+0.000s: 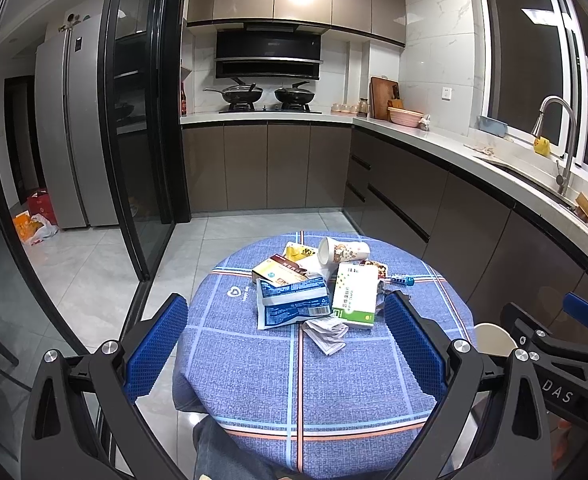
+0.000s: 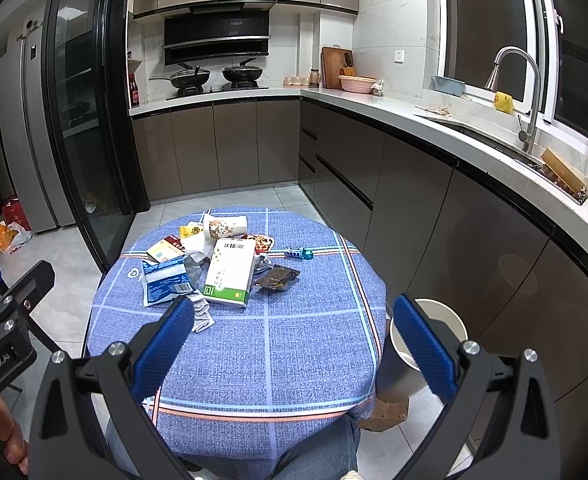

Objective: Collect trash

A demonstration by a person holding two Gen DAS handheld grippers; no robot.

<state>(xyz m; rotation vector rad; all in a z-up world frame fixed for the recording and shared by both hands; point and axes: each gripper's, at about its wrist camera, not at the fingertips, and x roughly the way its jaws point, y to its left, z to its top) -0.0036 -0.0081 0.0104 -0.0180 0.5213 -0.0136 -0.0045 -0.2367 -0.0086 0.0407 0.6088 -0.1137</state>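
Both grippers hang empty over the near tabletop (image 2: pixel 254 360), left gripper (image 1: pixel 286 344) and right gripper (image 2: pixel 294 340) with fingers spread wide; the trash pile (image 2: pixel 214 264) lies far-centre; the crumpled paper (image 2: pixel 202 316), nearest, suits a first pinch, then the bin (image 2: pixel 450 316) at right.

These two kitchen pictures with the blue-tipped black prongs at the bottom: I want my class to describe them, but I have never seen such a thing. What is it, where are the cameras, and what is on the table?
There is no robot here. A person holds a two-finger gripper in each hand, and a wide-angle camera on each looks forward along its fingers. One picture comes from the left gripper, the other from the right gripper. Both are open and hold nothing.

On the round table with a blue checked cloth lies a pile of trash: a white and green box, a blue and white packet, a tipped paper cup, a crumpled paper and other wrappers. A bin stands on the floor at the table's right.
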